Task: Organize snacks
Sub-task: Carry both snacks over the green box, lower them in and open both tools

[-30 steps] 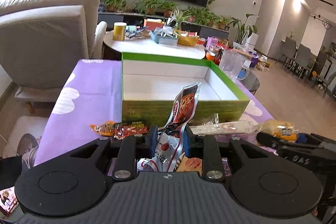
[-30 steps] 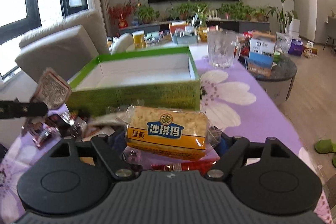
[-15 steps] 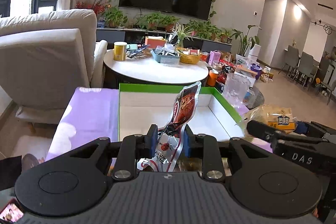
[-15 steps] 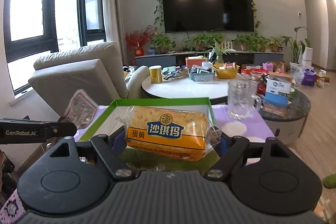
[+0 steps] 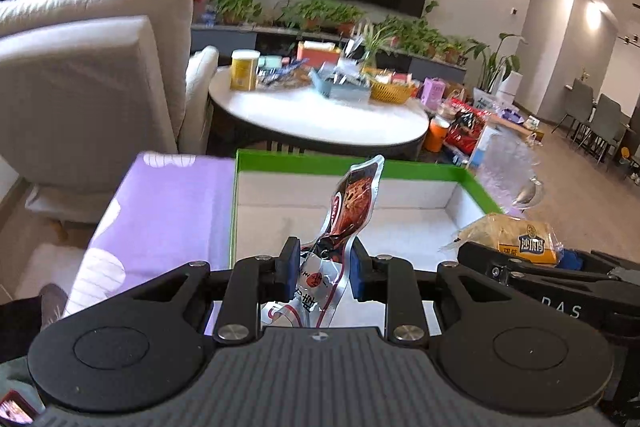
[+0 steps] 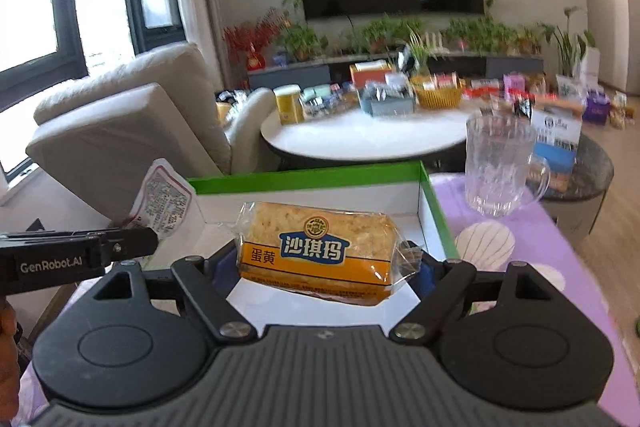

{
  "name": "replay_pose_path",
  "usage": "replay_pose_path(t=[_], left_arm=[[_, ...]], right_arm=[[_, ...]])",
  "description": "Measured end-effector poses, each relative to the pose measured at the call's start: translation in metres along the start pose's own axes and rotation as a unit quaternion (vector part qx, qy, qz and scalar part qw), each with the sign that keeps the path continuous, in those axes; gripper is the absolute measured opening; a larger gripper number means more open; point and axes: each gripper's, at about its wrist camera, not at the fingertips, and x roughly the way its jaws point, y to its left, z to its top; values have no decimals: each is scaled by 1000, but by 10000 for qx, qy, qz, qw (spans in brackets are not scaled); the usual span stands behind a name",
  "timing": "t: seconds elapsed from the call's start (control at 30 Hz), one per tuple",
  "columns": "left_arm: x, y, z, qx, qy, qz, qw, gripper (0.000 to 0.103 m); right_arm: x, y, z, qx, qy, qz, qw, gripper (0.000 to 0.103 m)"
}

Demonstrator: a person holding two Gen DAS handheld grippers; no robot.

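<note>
My left gripper [image 5: 323,267] is shut on a red and silver snack pouch [image 5: 352,203], held upright over the green-rimmed white box [image 5: 344,159]. My right gripper [image 6: 320,267] is shut on an orange wrapped sachima cake [image 6: 316,251], held above the same box [image 6: 438,211]. In the left wrist view the cake [image 5: 520,237] and the right gripper show at the right, over the box's right side. In the right wrist view the pouch [image 6: 164,201] and the left gripper show at the left. The box floor in view is bare.
The box stands on a purple flowered tablecloth [image 5: 168,203]. A clear glass mug [image 6: 500,167] stands right of the box. Beyond are a round white table [image 5: 320,115] with clutter and a beige armchair [image 5: 88,83] at the left.
Both grippers have risen from the snack pile and moved forward over the box, each carrying its snack. The loose snacks in front of the box have dropped out of view.
</note>
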Motion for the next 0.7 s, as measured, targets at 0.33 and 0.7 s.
replay_pose_path(t=[0.33,0.7], left_arm=[[12,5,-17,-19,535,121,9985,23],[-38,-2,-26,83,363,-40,9993,24]], right_arm=[[17,8,-17,-264,800,-168,9963,59],[-28,2,-23,-454,455,-336,9974,59]])
